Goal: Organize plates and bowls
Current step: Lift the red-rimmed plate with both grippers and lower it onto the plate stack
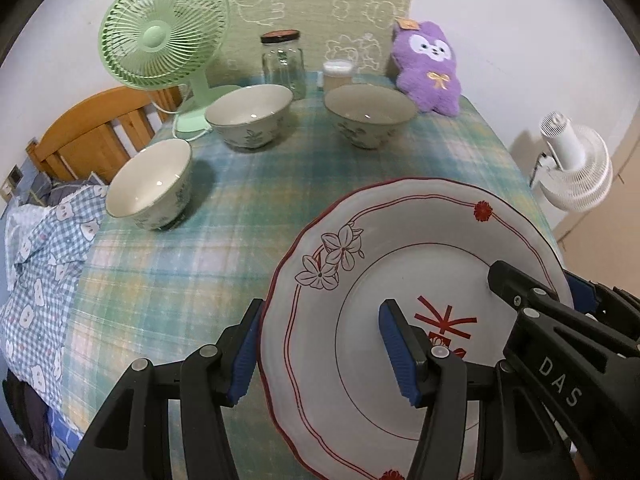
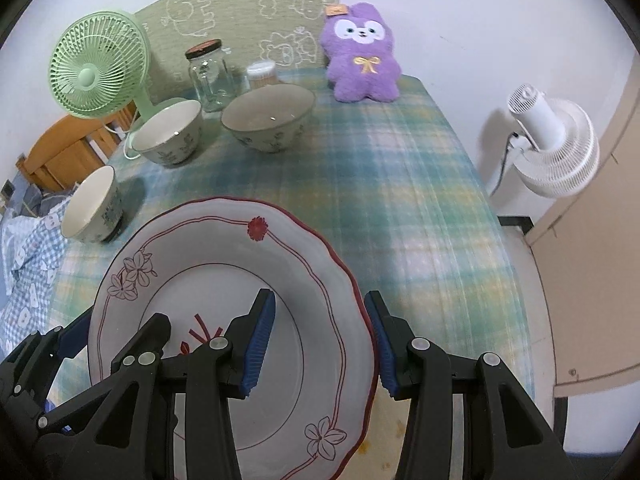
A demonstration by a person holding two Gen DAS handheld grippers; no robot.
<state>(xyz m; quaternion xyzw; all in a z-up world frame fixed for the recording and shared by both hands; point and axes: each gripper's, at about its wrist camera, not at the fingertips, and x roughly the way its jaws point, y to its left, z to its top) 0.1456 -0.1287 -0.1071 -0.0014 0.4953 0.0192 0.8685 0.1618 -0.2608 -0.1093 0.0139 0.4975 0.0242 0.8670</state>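
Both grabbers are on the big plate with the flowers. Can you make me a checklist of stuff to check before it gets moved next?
1. Left gripper straddles the left rim of the white, red-edged, flower-painted plate: ok.
2. Right gripper straddles the plate's right rim: ok.
3. Pads squeezing the rim firmly: cannot tell.
4. Plate lifted off the green plaid tablecloth: cannot tell.
5. Three white floral-patterned bowls, near left, back left and back right, stand apart from the plate: ok.
6. Bare cloth to the plate's right for setting it down: ok.
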